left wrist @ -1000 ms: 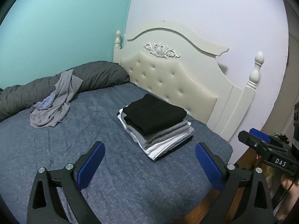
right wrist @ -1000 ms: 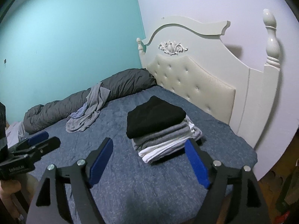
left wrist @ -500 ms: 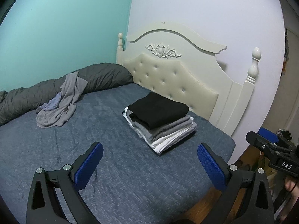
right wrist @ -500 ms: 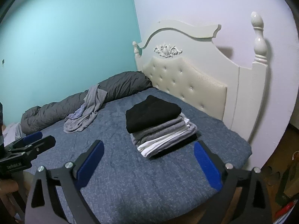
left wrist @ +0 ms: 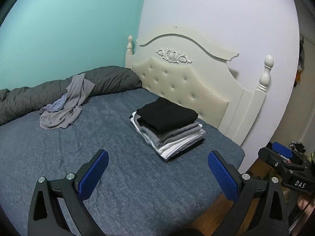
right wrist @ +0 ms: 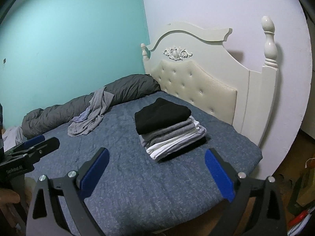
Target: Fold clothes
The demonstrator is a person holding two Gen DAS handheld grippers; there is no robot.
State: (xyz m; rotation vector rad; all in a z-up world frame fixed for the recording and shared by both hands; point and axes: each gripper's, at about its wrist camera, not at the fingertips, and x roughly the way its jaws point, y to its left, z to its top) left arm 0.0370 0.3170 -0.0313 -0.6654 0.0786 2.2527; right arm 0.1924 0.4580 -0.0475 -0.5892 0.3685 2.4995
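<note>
Ahead of your two grippers, the folded stack [left wrist: 167, 126] sat on the blue bed [left wrist: 59, 157], well beyond the fingertips. Your left gripper [left wrist: 157, 174] stood wide open and empty; your right gripper [right wrist: 156, 174] had just widened, nothing between its jaws.

right gripper [left wrist: 283, 158]: its black body, seen at the right edge of the left wrist view, bears white capital letters reading "DAS"; the label sits on the lower face of the body, below the blue pad
left gripper [right wrist: 32, 144]: its black body, seen at the left edge of the right wrist view, carries a line of small white print; the letters are too blurred and too small to read with any certainty
other surfaces: no legible text, number or sign
</note>
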